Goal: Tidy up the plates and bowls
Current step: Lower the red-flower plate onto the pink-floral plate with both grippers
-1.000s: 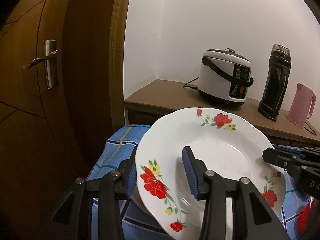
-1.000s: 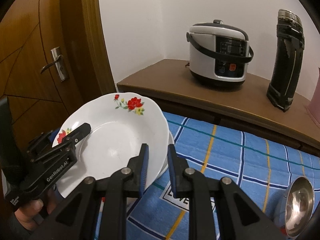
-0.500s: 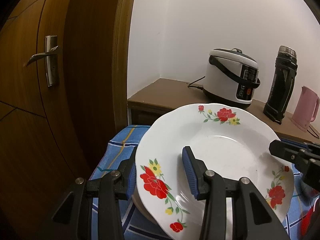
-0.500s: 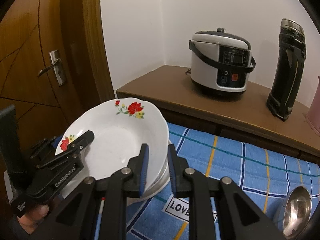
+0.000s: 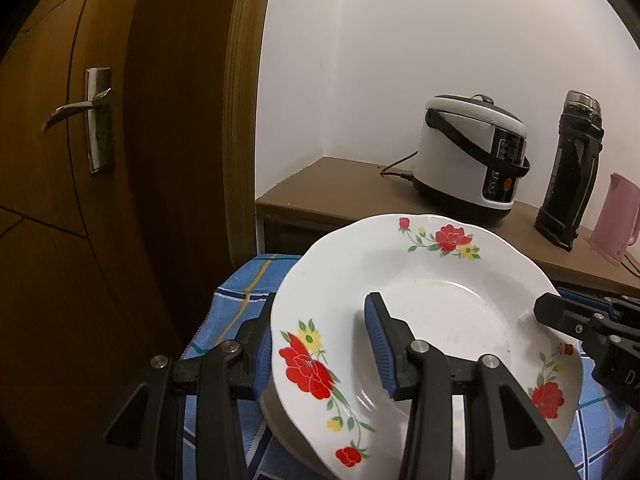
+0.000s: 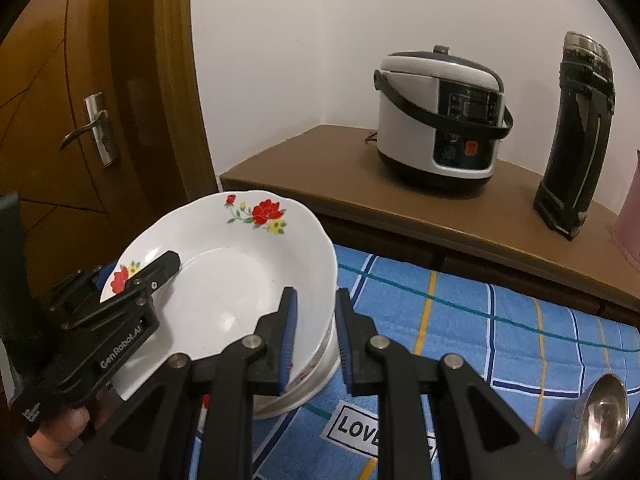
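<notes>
White porcelain with red flowers fills the middle of both views: the floral plate point(image 5: 432, 320) is held tilted above a pale bowl point(image 6: 316, 376) on the blue checked cloth point(image 6: 500, 320). The left gripper point(image 5: 318, 344) is clamped over the plate's near rim, one blue pad under the rim and the other pressed into the well. The right gripper point(image 6: 314, 340) straddles the opposite rim, its jaws narrowly parted with the edge between them; whether the pads actually pinch it I cannot tell.

Room is tight on the left, where the wooden door point(image 5: 80, 200) and its frame stand close to the cloth's edge. Behind the plate a brown counter point(image 6: 320, 168) rises as a step, carrying a rice cooker point(image 6: 440, 120) and a black flask point(image 6: 576, 140) well apart from the plate. To the right the cloth lies open (up to a steel bowl point(image 6: 604, 420) at the frame's edge).

Only the left view shows the pink kettle point(image 5: 618, 220) whole; only the right view shows the steel bowl, the "LOVE" label point(image 6: 360, 428) and the fingers point(image 6: 56, 432) holding the left tool.
</notes>
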{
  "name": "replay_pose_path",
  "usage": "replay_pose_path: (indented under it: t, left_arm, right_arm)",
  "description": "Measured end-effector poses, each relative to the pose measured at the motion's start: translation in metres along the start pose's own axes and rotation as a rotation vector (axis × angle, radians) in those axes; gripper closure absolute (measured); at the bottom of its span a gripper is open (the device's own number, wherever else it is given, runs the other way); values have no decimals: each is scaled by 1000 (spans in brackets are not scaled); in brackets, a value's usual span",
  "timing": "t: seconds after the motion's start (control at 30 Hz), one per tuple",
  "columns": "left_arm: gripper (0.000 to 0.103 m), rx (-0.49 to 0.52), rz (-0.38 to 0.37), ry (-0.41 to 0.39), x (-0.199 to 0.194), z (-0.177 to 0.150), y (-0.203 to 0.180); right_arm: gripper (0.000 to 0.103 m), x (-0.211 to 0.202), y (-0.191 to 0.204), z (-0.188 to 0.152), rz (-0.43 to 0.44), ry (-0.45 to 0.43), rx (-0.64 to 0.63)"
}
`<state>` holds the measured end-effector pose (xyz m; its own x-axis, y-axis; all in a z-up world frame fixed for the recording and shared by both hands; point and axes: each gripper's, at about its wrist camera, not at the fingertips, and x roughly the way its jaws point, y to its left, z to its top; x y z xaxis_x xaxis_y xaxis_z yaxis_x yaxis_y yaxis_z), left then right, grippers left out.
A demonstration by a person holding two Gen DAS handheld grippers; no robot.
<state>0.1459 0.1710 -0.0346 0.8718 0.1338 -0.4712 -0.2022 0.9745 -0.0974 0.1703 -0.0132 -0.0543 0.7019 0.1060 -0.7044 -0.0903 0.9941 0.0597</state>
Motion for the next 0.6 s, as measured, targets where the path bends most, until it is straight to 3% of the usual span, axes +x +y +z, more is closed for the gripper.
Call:
replay_pose_path:
  t: [0.6]
  left_arm:
    - [58, -6, 27, 18, 12, -2, 2]
  right_arm:
    - [84, 18, 0, -4, 8, 10, 19]
